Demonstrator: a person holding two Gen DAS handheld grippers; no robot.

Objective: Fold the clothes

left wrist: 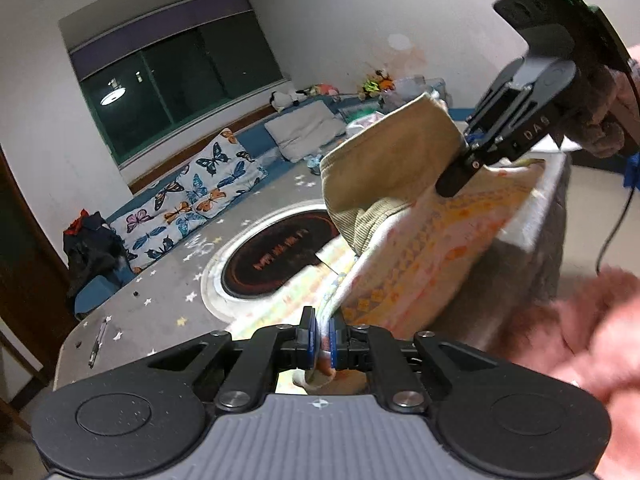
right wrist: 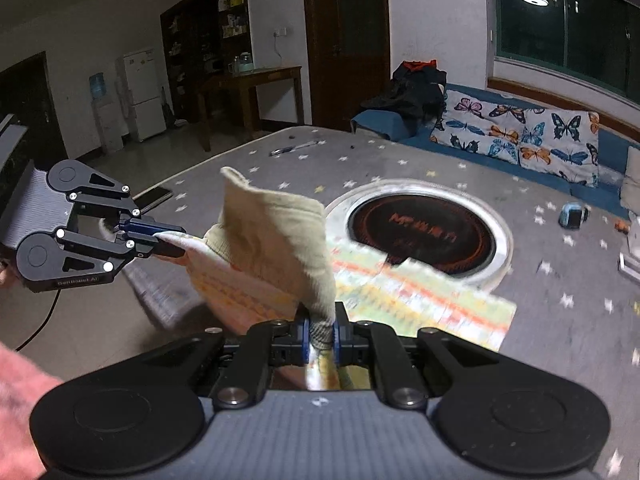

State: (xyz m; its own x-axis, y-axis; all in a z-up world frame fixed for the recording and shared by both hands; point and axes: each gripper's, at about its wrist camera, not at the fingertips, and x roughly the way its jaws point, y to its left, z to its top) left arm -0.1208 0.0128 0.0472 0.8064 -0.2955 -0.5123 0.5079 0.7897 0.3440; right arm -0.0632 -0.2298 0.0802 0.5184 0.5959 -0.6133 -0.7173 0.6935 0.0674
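Fingers of left gripper pinched nearly shut on a hem of the garment, cloth squeezed between the blue pads at 6 o'clock in the left wrist view; fingers of right gripper likewise clamped almost closed on another edge, at 6 o'clock in the right wrist view. Garment: small, pale, printed with yellow and orange pattern, tan ribbed lining or collar flopping up at about 1 o'clock from the left gripper. Partly lifted off the counter, the far portion trailing across the grey star-patterned cover toward the round inset burner at centre. Right gripper visible in the left wrist view at 2 o'clock, left gripper in the right wrist view at 9 o'clock, both on one stretched edge. Probably mid-fold: near edge raised by two corners, ready for carrying over. Next move likely calls for keeping both grips firm, holding the edge taut and level between the two, sweeping it toward 12 o'clock over the trailing part, then lowering flat before letting go. Risk: tan lining bunching inside the fold.
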